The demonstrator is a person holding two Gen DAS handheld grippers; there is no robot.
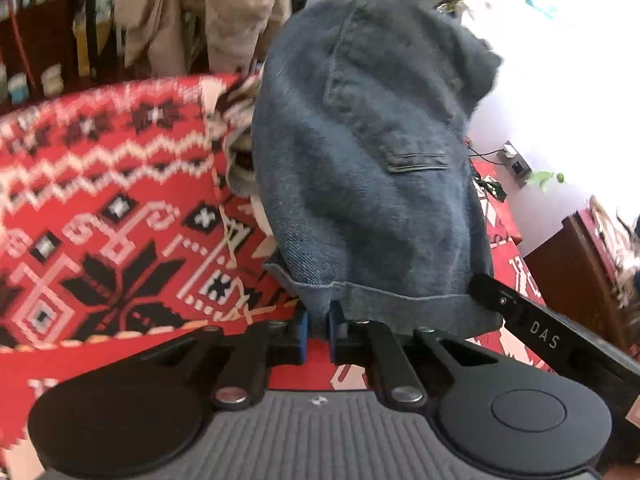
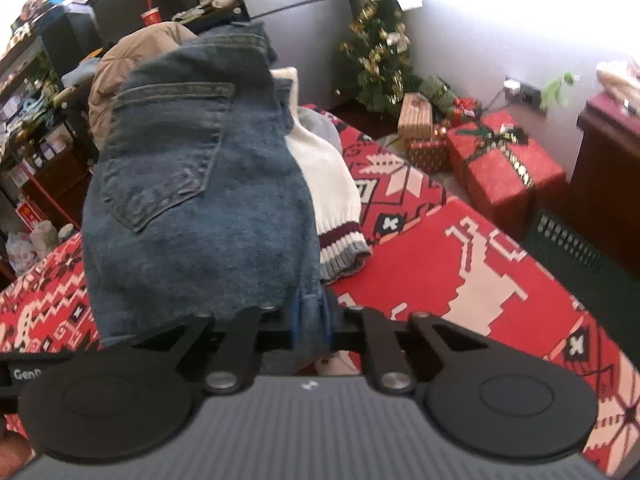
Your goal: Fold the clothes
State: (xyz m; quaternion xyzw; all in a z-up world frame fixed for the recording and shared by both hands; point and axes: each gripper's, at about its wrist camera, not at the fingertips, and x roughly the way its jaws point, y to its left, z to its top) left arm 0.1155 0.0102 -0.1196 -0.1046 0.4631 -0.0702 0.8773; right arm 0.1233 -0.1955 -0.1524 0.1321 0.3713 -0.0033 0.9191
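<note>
Now | left gripper (image 1: 318,334): clamped on hem of denim jeans (image 1: 360,168) | right gripper (image 2: 312,324): pinching the jeans' edge, back pocket (image 2: 168,152) ahead-left | white sweater (image 2: 328,184) ahead-right on red patterned blanket (image 2: 460,272) | no containers seen holding anything

Black linkage left gripper (image 1: 318,334), blue-padded fingers (image 1: 303,336), ribbed grey body, silver pivot screws.

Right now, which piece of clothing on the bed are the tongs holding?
The blue jeans; both tongs pinch their hem. The white sweater with striped cuff lies untouched beside them.
</note>
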